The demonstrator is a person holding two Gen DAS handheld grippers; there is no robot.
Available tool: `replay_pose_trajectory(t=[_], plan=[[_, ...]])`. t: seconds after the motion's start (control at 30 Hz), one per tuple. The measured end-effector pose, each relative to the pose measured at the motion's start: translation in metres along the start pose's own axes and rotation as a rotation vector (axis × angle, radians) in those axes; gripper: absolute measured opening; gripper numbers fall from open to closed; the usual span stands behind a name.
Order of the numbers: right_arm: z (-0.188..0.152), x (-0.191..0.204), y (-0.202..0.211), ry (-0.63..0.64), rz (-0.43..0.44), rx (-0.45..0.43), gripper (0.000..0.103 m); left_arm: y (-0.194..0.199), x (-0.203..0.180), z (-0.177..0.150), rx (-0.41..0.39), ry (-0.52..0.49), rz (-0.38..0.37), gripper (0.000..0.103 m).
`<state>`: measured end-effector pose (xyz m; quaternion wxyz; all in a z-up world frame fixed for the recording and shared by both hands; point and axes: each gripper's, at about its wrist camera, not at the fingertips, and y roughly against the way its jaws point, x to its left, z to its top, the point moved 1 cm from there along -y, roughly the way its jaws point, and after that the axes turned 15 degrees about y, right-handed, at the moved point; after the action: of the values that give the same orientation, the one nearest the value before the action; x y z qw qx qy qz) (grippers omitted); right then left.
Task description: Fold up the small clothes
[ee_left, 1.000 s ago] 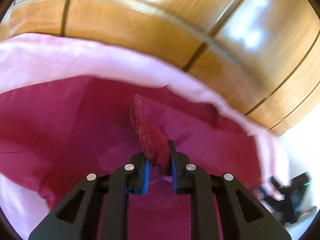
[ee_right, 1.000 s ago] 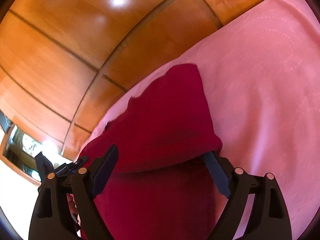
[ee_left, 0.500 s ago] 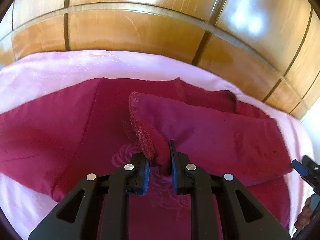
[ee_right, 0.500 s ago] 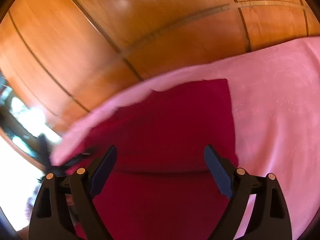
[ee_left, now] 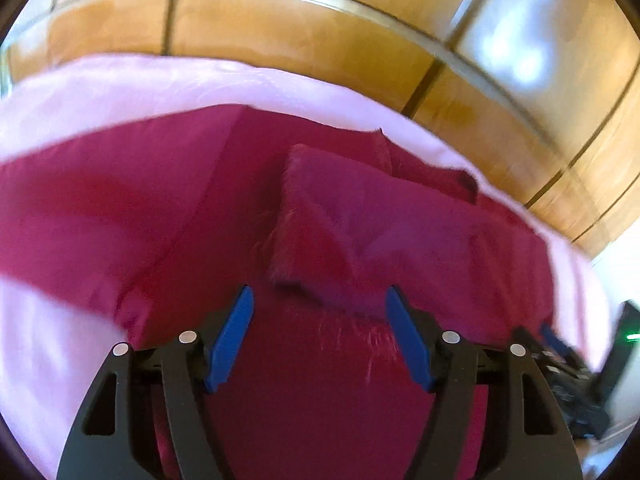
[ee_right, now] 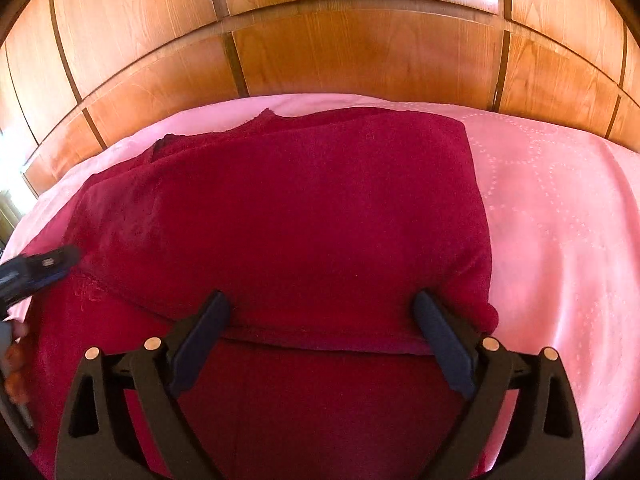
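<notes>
A dark red garment (ee_left: 360,240) lies on a pink bedspread (ee_left: 120,88), with one part folded over the rest. My left gripper (ee_left: 320,320) is open and empty, just short of the folded flap's near edge. In the right wrist view the same red garment (ee_right: 300,208) lies with its upper layer folded towards me. My right gripper (ee_right: 320,316) is open and empty, its jaws wide on either side of the folded edge. The left gripper (ee_right: 36,268) shows at the left edge of that view.
A wooden panelled wall (ee_right: 360,48) stands behind the bed. The pink bedspread (ee_right: 560,220) stretches out to the right of the garment. The right gripper (ee_left: 560,360) shows blurred at the lower right of the left wrist view.
My left gripper has opened and let go of the garment's edge, and the flap now lies flat. My right gripper has stayed open and swung to face the wall squarely.
</notes>
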<state>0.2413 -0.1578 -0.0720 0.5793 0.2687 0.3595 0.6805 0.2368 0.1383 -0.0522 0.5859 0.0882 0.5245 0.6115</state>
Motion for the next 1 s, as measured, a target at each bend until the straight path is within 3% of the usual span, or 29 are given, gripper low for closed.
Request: replay_pose_trajectory(t=[0.17,0.3,0.5,0.6,0.7,0.73,0.8,0.93,1.0], plan=[[-0.002,0.003,-0.002,0.005,-0.013,-0.001,0.095,0.048,0.051,-0.001,-0.051,0.141,-0.046,0.069],[-0.002,0.005,-0.003,0.012,-0.031,0.002,0.096,0.084,0.112,0.01,-0.101,0.271,-0.011,0.082],[-0.003,0.006,-0.002,0.017,-0.047,0.003,0.098,0.135,0.221,0.035,-0.233,0.527,0.123,0.096],[-0.003,0.006,-0.003,0.019,-0.05,0.006,0.098,0.16,0.272,0.047,-0.326,0.673,0.117,0.099],[-0.003,0.007,-0.003,0.022,-0.054,0.009,0.098,0.171,0.308,0.058,-0.355,0.773,0.1,0.099],[-0.003,0.007,-0.003,0.023,-0.055,0.01,0.098,0.173,0.318,0.061,-0.365,0.8,0.101,0.097],[-0.004,0.006,-0.003,0.024,-0.056,0.011,0.098,0.173,0.332,0.066,-0.365,0.839,0.113,0.081],[-0.004,0.006,-0.003,0.025,-0.055,0.013,0.098,0.166,0.352,0.074,-0.349,0.894,0.115,0.064],[-0.005,0.006,-0.003,0.025,-0.054,0.013,0.098,0.165,0.353,0.077,-0.351,0.873,0.149,0.041]])
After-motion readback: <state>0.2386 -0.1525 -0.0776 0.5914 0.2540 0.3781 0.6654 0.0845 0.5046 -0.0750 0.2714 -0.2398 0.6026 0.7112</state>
